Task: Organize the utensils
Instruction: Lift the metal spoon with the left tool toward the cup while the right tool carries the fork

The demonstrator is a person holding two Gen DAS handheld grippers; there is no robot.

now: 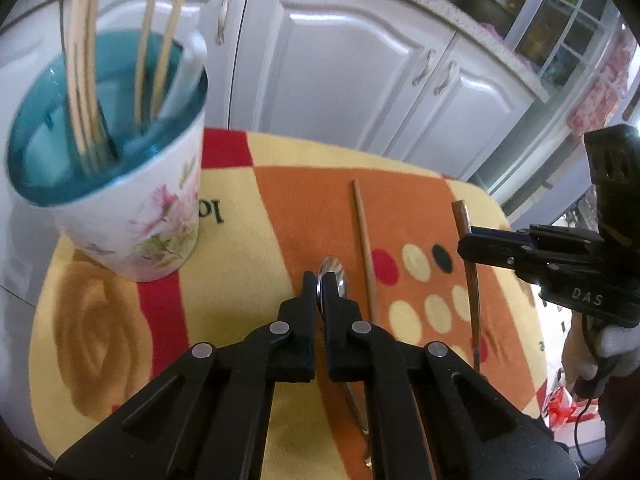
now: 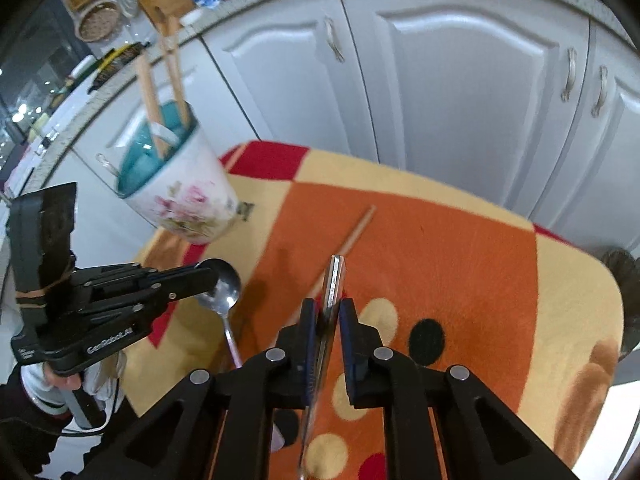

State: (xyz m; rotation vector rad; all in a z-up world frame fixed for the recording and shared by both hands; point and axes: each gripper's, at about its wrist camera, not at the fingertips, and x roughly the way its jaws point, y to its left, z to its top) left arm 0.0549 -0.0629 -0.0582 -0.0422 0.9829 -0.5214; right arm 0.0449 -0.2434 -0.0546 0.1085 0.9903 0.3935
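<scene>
— White cabinet doors behind, patterned mat (image 1: 240, 208) below. What have I got?

— I see the floral mug (image 1: 132, 216) up-left of my left claw (image 1: 320, 280), which is clamped on the spoon (image 2: 224, 288). One chopstick (image 1: 366, 248) lies just right of it. My right claw (image 2: 328, 308) pinches a dark chopstick (image 2: 334, 280).

— Next?

— Probably carry both over the mug's rim, tips down, then release.
</scene>
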